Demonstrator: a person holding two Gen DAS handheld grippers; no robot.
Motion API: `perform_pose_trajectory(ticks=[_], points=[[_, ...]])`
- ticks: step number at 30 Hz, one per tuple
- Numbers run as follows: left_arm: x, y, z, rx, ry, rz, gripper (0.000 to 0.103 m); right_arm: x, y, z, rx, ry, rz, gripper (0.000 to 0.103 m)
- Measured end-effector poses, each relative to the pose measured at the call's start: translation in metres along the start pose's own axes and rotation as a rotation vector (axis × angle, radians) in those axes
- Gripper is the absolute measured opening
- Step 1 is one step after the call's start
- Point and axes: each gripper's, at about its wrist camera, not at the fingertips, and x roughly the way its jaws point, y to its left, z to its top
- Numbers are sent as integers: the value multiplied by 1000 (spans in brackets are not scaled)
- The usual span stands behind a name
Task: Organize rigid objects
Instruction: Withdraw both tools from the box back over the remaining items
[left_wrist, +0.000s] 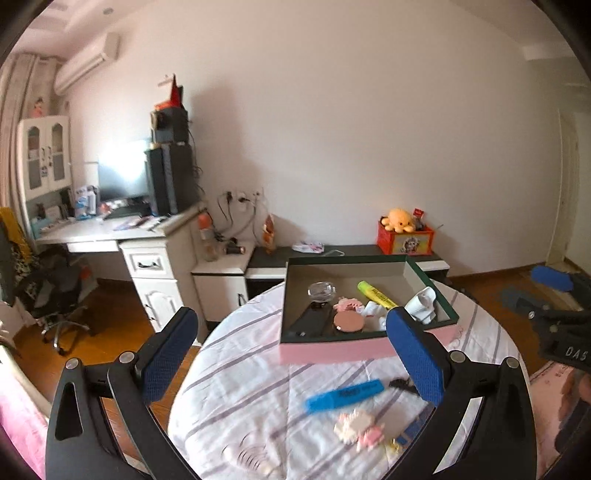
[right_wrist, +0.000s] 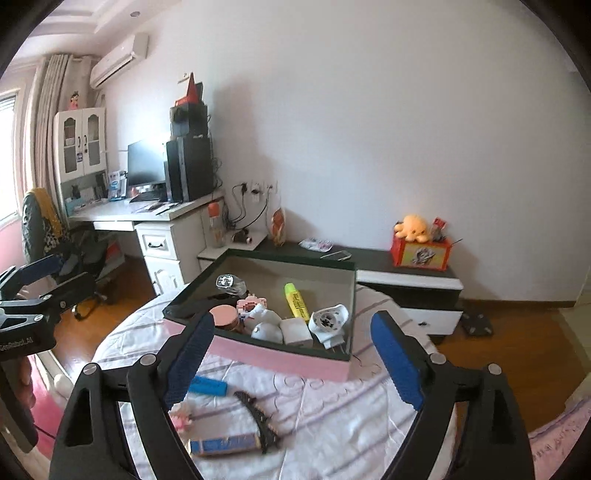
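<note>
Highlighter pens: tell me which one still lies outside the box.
The blue highlighter pen, on the striped cloth; the yellow highlighter pen lies inside the pink-sided box.

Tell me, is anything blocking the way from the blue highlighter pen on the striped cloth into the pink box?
Nothing visible: bare striped cloth lies between the blue highlighter pen and the open-topped pink box. Only its pink front wall must be cleared.

Pink box (right_wrist: 280, 360), open: yellow highlighter (right_wrist: 296, 301), round compact (right_wrist: 224, 315), glass jar (right_wrist: 229, 284), white bits inside. Near it on counter: blue highlighter (left_wrist: 343, 396), black hair clip (right_wrist: 260, 415), pink-white block toy (left_wrist: 360, 428).
</note>
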Motion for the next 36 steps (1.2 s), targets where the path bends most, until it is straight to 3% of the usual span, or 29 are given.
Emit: perform_pose_trajectory(ticks=[8,13,19,27,36], points=[[-57,3,-13,48,-44,25,103,-64,21,-14,-27,-65,-58,88],[-90,2,-12,51,-85,-43,103,-92,31,-19,-29,-93,-78,88],[-116,-4,-10,68,-121,-50,103,-108,38,-24,-35,-100,-91,88],[-127,-8,-12,71,-124,-63,103,-123,43,-27,-43,-109,-106,88],[-111,-16,-20,96,-69,-71,103,-115,34,-36,-30,-80,-115,88]])
